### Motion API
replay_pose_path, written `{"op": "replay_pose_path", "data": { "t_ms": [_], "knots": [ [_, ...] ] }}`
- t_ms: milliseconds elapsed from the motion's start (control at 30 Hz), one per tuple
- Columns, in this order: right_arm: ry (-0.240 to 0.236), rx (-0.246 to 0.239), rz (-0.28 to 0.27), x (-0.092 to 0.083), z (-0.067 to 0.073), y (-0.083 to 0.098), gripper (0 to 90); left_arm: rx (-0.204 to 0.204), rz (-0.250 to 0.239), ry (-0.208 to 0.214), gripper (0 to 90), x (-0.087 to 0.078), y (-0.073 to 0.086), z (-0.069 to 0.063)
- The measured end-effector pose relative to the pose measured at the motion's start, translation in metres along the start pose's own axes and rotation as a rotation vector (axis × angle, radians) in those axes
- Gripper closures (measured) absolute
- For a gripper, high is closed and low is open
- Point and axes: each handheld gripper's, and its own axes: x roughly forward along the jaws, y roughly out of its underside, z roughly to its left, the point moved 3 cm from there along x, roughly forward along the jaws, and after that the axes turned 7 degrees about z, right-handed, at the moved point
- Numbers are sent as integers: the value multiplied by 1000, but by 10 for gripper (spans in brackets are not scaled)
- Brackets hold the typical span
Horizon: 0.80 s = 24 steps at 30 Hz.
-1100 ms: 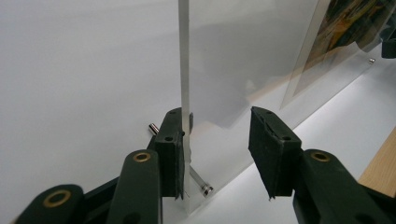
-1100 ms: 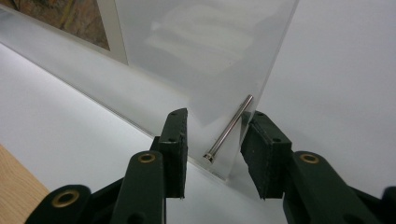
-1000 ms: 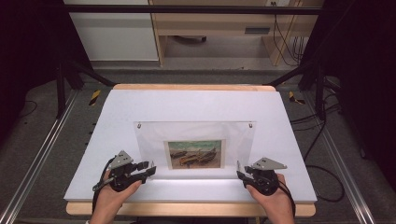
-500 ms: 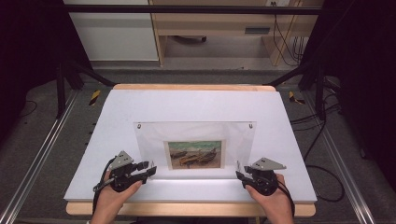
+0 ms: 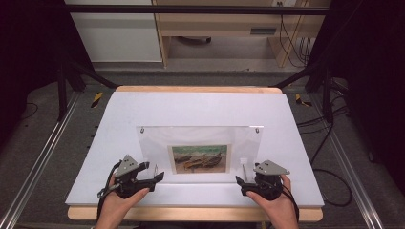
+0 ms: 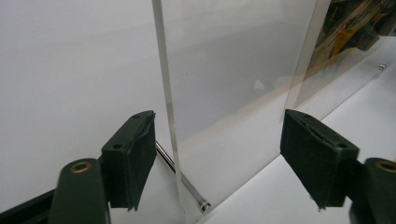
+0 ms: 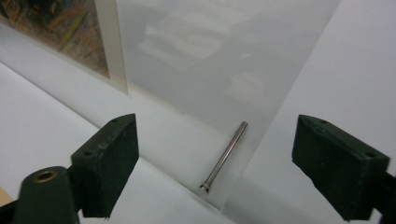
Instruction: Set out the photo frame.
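Note:
A clear acrylic picture frame [image 5: 198, 140] rests on the white board [image 5: 200, 107], with a small painting of boats [image 5: 200, 159] behind its panel. My left gripper [image 5: 156, 180] sits at the frame's near left corner and my right gripper [image 5: 240, 185] at its near right corner. Both sets of jaws have just been opening. In the left gripper view the left gripper [image 6: 217, 140] is open, with the panel's edge [image 6: 167, 102] and a metal pin [image 6: 183, 178] between its jaws, untouched. In the right gripper view the right gripper [image 7: 217, 140] is open around the panel's corner and another pin [image 7: 225, 155].
The board lies on a wooden table whose front edge [image 5: 191, 213] runs just behind my hands. Metal rails [image 5: 43, 157] flank the table on the floor, with cables [image 5: 329, 143] at the right. A shelf unit [image 5: 224, 28] stands beyond the far edge.
The jaws of both grippers stand wider apart than before. Hands and frame have stayed in place.

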Motion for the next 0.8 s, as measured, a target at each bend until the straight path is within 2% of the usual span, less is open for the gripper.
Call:
{"op": "replay_pose_path", "data": {
  "t_ms": [133,200,467,633,800],
  "knots": [
    [17,-3,-23,-1,-2,-1,93,-9,-12,-11,183,-2,0,0],
    [29,-19,-26,-1,-3,-2,74,-9,-12,-16,170,-4,-1,1],
    [50,-46,-60,-9,-6,-4,67,-5,-34,-27,92,-14,1,4],
    [76,-50,-55,-17,-11,1,67,0,-72,-29,64,-24,3,14],
    [86,-22,-64,-25,-20,7,72,-2,-82,-52,64,-32,5,24]
  ]
}}
